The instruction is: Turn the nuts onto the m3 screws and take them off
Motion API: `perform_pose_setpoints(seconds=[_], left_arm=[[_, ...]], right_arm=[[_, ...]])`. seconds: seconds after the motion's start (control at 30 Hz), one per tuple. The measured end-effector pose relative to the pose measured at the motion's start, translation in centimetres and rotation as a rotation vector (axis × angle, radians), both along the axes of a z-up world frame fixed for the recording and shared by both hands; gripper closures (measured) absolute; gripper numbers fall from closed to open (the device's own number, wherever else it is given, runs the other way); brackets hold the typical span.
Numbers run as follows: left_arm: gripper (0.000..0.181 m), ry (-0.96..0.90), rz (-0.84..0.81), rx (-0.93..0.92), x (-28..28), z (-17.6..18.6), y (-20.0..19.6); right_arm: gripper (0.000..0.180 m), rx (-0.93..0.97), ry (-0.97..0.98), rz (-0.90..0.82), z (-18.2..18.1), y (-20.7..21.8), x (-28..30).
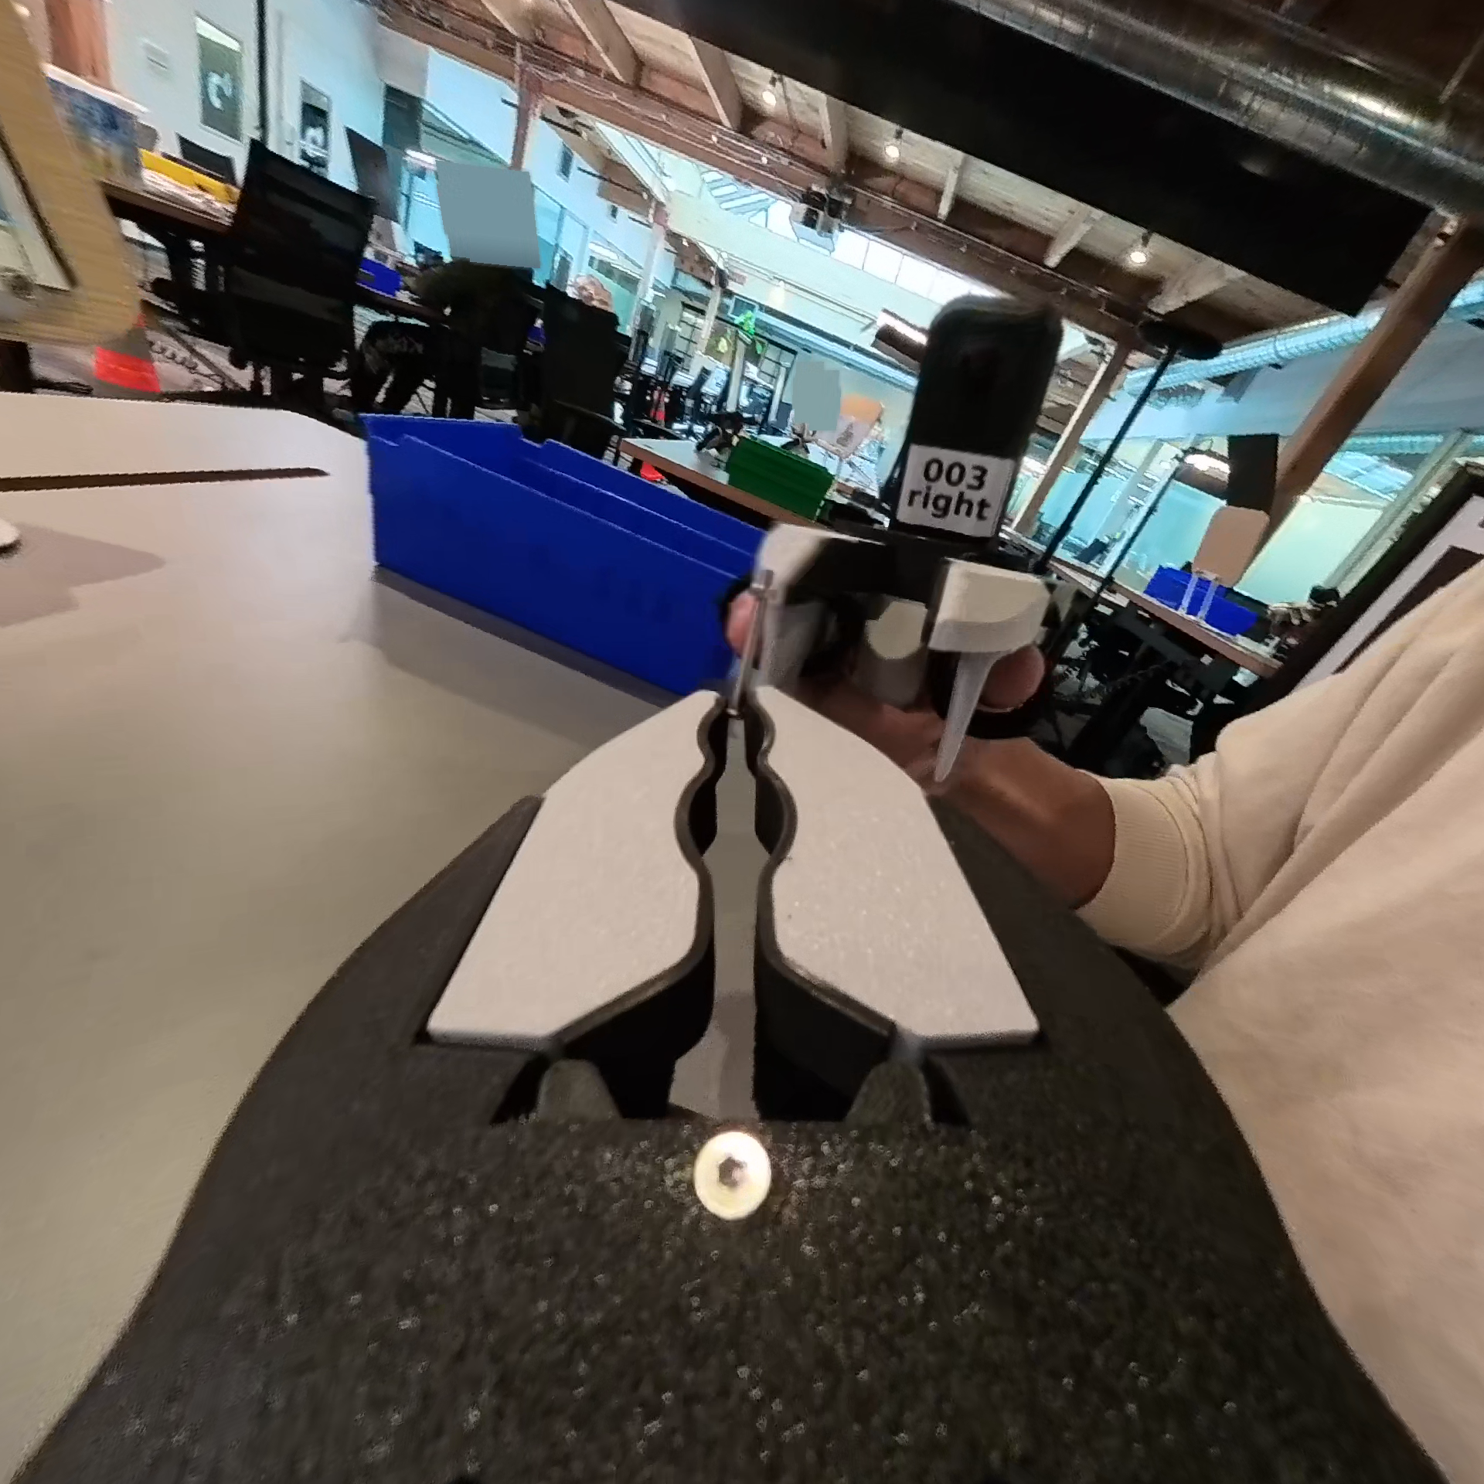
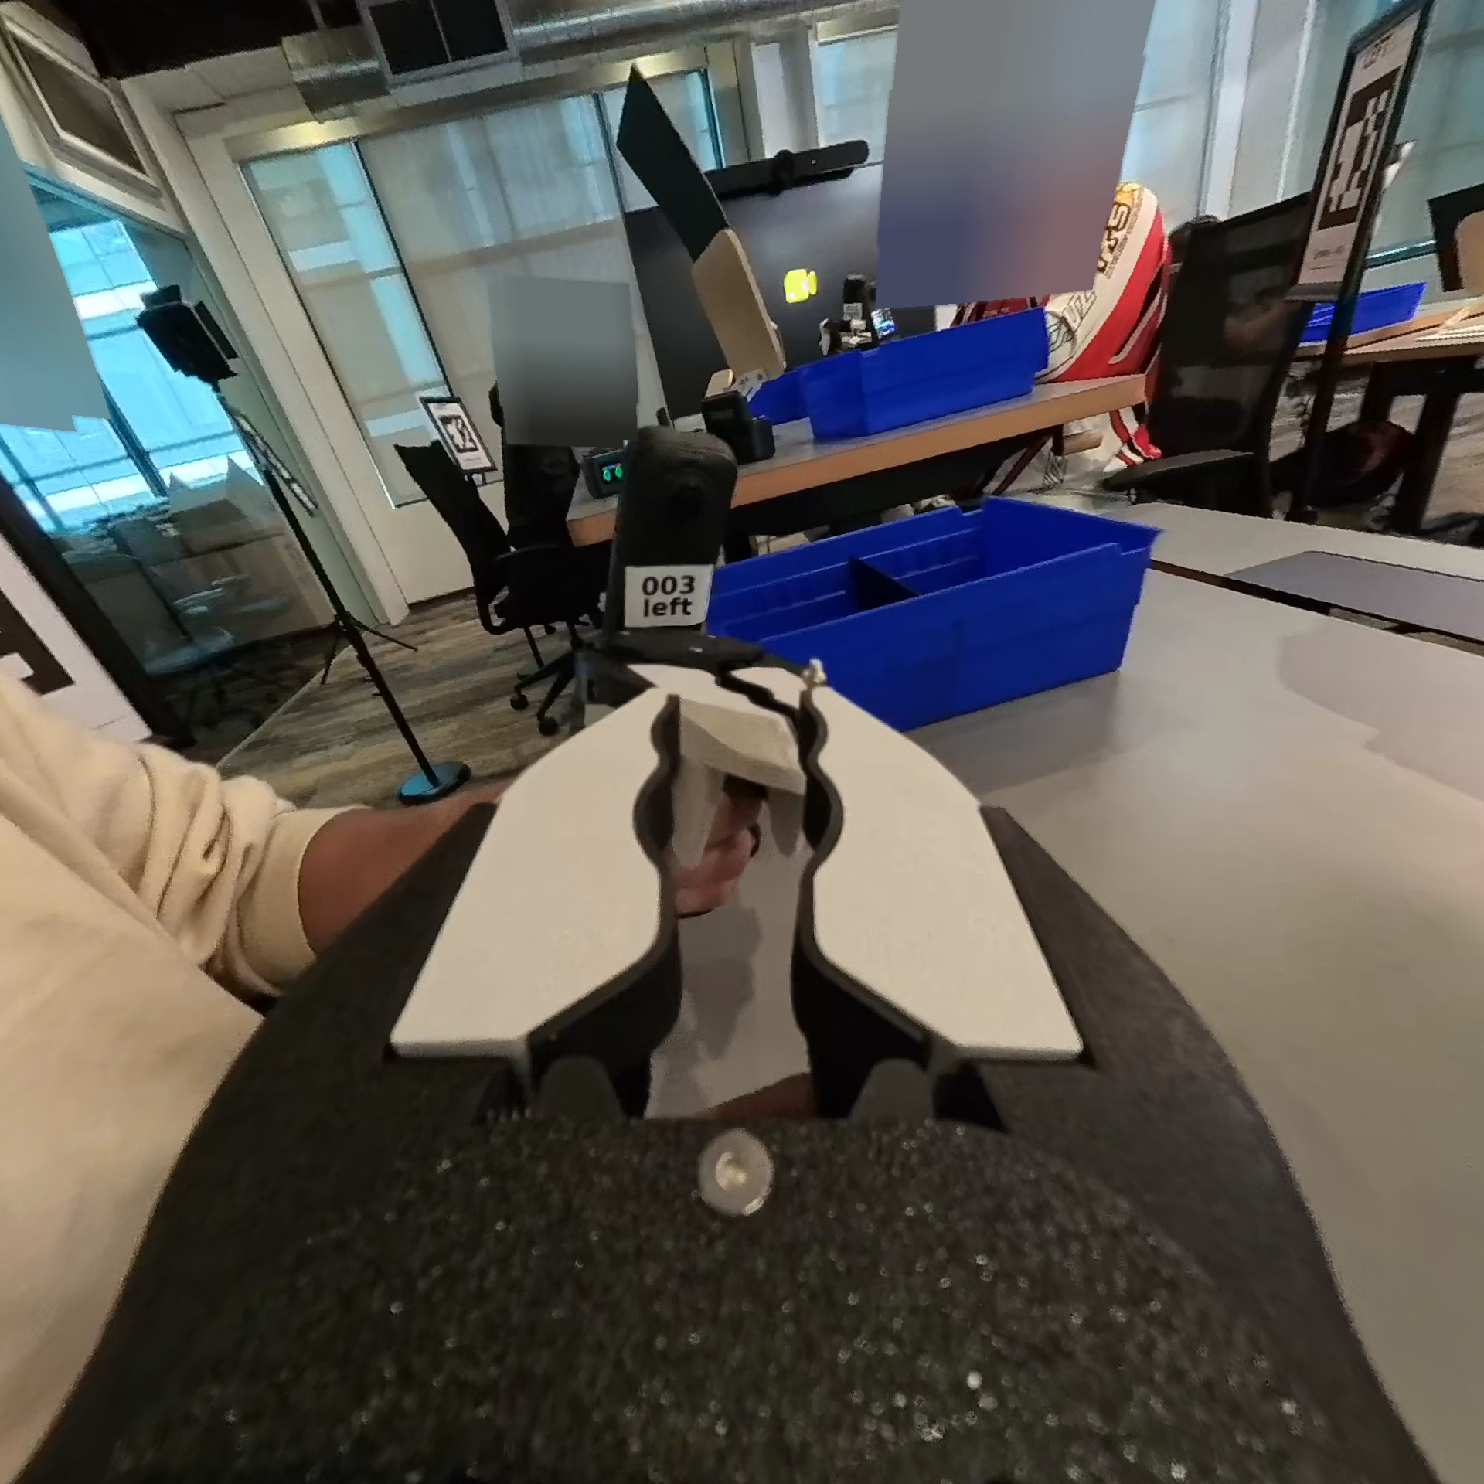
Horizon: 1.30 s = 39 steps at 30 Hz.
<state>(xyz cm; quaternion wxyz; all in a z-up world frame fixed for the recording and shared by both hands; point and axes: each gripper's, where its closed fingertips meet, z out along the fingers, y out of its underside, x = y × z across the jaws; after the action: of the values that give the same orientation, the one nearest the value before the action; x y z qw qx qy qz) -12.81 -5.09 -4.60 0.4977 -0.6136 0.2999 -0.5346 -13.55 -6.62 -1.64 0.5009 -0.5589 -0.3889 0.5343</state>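
My left gripper (image 1: pixel 732 707) is shut on the lower end of a thin metal M3 screw (image 1: pixel 751 634), which stands nearly upright from its fingertips. A small metal piece, head or nut, sits at the screw's top (image 2: pixel 816 670); I cannot tell which. My right gripper (image 2: pixel 739 705) is open and faces the left gripper (image 2: pixel 795 697). One of its white fingers (image 1: pixel 783 618) lies right beside the screw, the other finger (image 1: pixel 960 723) is well apart. Both grippers are held in the air above the grey table (image 1: pixel 201 723).
A blue divided bin stands on the table behind the grippers (image 1: pixel 522 546), also in the right wrist view (image 2: pixel 964 634). A hand and cream sleeve (image 1: pixel 1285 763) hold the right gripper. Office chairs, desks, more blue bins and people are beyond the table. Both grippers' tips are close together, under 4 cm apart.
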Motion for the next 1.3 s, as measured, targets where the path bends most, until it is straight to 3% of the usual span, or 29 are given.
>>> perform_pose_setpoints(seconds=[0.17,0.4,0.5,0.57,0.7,0.73,0.8,0.9,1.1,1.3], left_arm=[[0.177,0.044,0.0,0.02,0.3,-0.3,-0.2],[0.177,0.183,0.019,0.082,0.9,-1.7,-0.4],[0.177,0.179,0.003,0.085,1.2,-1.7,-0.6],[0.177,0.179,0.002,0.085,1.4,-1.7,-0.7],[0.177,0.165,0.01,0.062,1.4,-1.7,-0.5],[0.173,0.17,0.025,0.058,1.3,-1.7,-0.3],[0.141,0.192,0.059,0.051,1.0,-1.9,0.1],[0.131,0.218,0.235,0.065,-0.4,-2.2,2.0],[0.142,0.388,0.842,0.027,-6.4,-5.7,5.9],[0.147,0.369,0.935,0.046,-6.8,-5.4,5.4]], right_arm=[[0.153,0.015,-0.048,-0.071,-0.4,1.3,0.6],[0.155,0.119,-0.292,-0.063,-1.8,1.4,0.7],[0.158,0.101,-0.302,-0.036,-2.1,1.2,0.5],[0.174,0.112,-0.31,-0.04,-2.3,1.3,0.6],[0.175,0.114,-0.302,-0.062,-2.4,1.5,0.8],[0.175,0.104,-0.297,-0.072,-2.5,1.7,1.0],[0.175,0.096,-0.279,-0.118,-2.5,2.4,1.6],[0.175,0.085,-0.246,-0.271,-2.8,4.0,3.0],[0.175,0.118,-0.264,-0.758,-5.4,6.9,7.3],[0.175,0.087,-0.241,-0.893,-5.7,6.8,10.5]])
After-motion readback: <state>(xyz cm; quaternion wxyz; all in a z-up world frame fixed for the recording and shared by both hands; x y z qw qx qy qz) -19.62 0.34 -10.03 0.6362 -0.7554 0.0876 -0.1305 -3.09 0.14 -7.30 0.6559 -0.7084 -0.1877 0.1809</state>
